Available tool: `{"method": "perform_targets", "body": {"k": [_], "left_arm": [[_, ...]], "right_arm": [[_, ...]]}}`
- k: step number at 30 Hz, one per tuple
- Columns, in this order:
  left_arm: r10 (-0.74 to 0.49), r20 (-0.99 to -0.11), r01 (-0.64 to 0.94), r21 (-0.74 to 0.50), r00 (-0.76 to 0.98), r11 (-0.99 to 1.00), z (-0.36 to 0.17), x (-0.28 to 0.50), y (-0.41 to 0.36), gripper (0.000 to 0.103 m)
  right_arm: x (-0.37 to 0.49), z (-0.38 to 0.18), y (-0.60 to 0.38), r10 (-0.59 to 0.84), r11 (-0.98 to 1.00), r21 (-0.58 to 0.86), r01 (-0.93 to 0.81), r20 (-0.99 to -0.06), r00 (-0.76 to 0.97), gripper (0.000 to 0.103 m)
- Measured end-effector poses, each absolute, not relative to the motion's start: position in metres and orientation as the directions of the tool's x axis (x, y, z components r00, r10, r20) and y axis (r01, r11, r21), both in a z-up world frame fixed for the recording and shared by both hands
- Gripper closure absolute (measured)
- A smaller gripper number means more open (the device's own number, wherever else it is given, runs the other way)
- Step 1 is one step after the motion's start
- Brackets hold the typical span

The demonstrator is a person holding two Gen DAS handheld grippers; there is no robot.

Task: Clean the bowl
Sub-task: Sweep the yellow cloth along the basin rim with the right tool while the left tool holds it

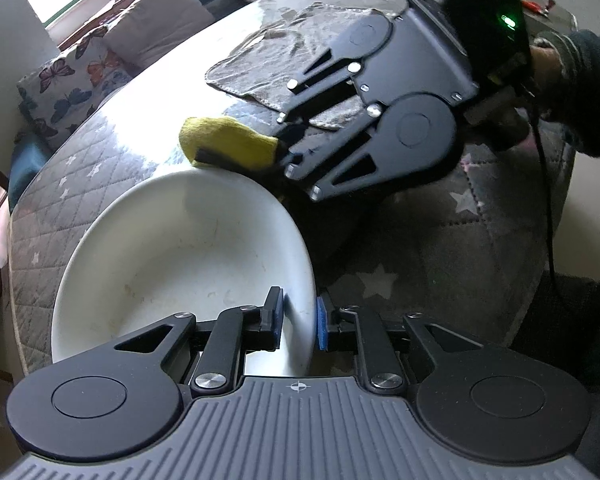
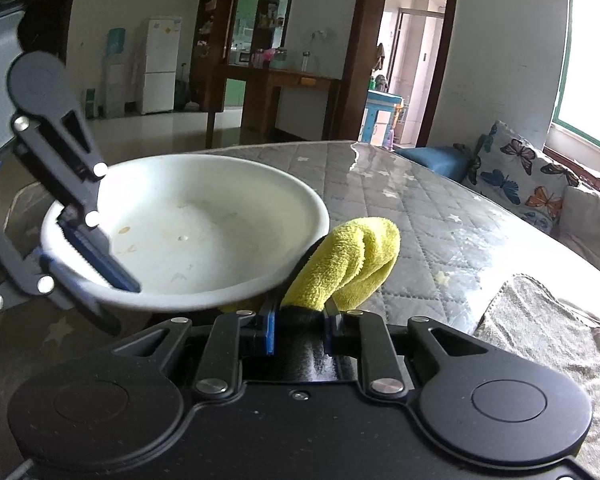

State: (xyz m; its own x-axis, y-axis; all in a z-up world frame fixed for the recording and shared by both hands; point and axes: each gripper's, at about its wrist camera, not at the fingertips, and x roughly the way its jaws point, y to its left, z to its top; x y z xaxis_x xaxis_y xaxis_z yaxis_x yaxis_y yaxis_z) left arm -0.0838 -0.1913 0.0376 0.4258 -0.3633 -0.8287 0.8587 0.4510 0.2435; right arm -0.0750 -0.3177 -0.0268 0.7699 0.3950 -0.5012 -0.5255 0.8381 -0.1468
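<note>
Bright daylight pours through a window (image 2: 592, 68) above butterfly-print cushions (image 2: 516, 172). Across the glossy pale floor (image 2: 152, 128) stand a white fridge (image 2: 159, 66), a dark wooden cabinet (image 2: 260, 76) and an open doorway (image 2: 416, 52)

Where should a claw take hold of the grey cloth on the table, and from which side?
Grip the grey cloth by its near hemmed edge, coming from above: it lies flat and crumpled on the table, so only a raised fold or border offers a pinch. The right claw already holds the yellow cloth.
</note>
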Motion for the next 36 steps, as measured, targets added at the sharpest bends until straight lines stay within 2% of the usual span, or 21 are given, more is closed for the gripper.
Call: {"method": "perform_targets", "body": {"k": [14,22,27,36], "left_arm": [[-0.362,-0.818,0.846,0.254,0.447,0.470,0.038,-0.072,-0.210,0.082],[-0.361,-0.823,0.846,0.243,0.438,0.474,0.038,-0.065,-0.216,0.077],[-0.366,-0.822,0.849,0.242,0.437,0.470,0.038,-0.065,-0.215,0.081],[-0.403,-0.821,0.880,0.232,0.405,0.414,0.038,-0.075,-0.208,0.082]], "right_arm": [[-0.098,-0.025,-0.321,0.402,0.823,-0.156,-0.546,-0.520,0.754,0.081],[-0.118,-0.025,-0.321,0.410,0.804,-0.176,-0.568,-0.528,0.743,0.081],[-0.118,-0.025,-0.322,0.428,0.796,-0.168,-0.582,-0.523,0.737,0.081],[-0.109,-0.023,-0.328,0.462,0.788,-0.130,-0.601,-0.521,0.718,0.081]]}}
